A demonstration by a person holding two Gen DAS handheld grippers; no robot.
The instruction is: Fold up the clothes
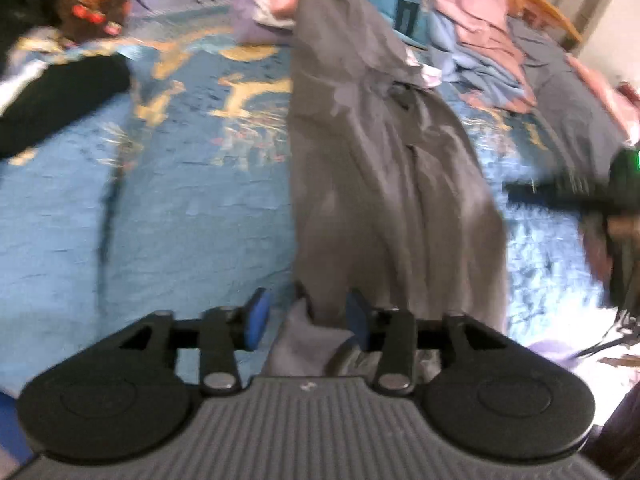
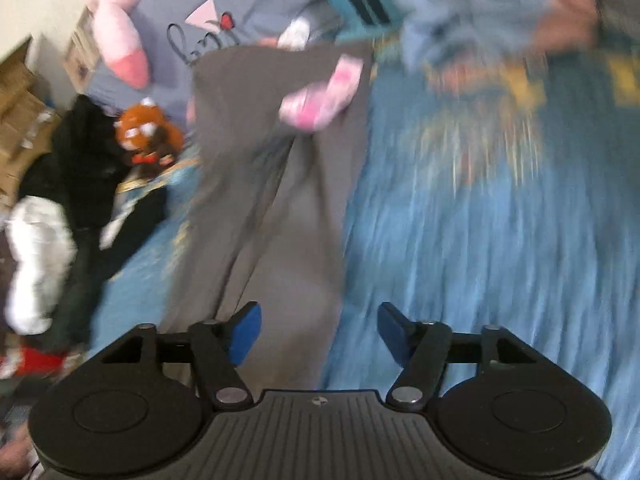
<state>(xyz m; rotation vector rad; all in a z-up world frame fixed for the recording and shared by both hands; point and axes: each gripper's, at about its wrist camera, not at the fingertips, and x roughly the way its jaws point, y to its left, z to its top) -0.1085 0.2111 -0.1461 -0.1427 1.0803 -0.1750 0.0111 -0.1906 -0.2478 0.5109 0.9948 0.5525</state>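
Both grippers, left (image 1: 306, 314) and right (image 2: 319, 330), stand apart, gripping nothing. Trousers (image 1: 384, 152) lie ahead, hem between left fingers; a hasty regrab could bunch them.

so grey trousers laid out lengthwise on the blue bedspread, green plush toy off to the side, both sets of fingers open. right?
Nearly. The plush toy is orange-brown, not green; the right wrist view shows it best. The rest holds: the grey trousers lie lengthwise on the blue bedspread, and both the left gripper and right gripper have open fingers.

Blue patterned bedspread (image 1: 180, 220) (gold motifs), cream wall (image 1: 600, 20) behind.
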